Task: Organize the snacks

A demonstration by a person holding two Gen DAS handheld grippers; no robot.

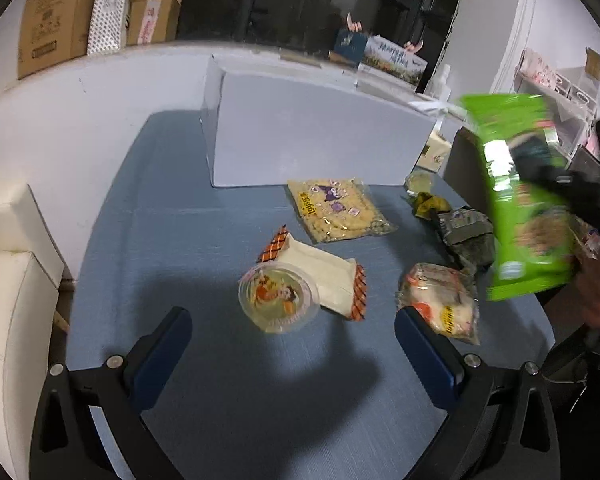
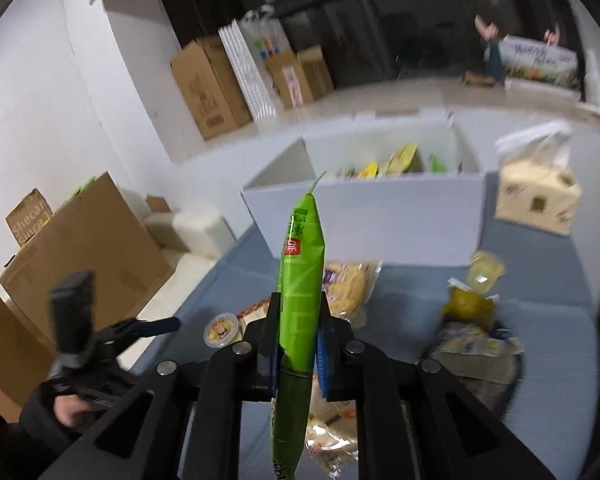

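One white box (image 2: pixel 364 208) stands open at the back of the blue table (image 1: pixel 228 400), snacks already inside. Nearer, the right gripper (image 2: pixel 298 354) pinches a green snack bag (image 2: pixel 300 280) upright in the air, while the left gripper (image 1: pixel 292 344) hovers, jaws spread, above a jelly cup (image 1: pixel 278 296).

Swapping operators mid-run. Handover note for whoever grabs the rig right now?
Right gripper: shut on the green snack bag, held in the air, short of the white box.
Left gripper: open, empty, above the blue table near the jelly cup.
Done: a few snacks already lie in the box.
Left on the table: jelly cup, orange-edged white pack, yellow cracker bag, pale bun pack, dark crumpled pack, a small yellow pack and a second jelly cup.
Next, probably: drop the green bag into the box, then clear the rest.
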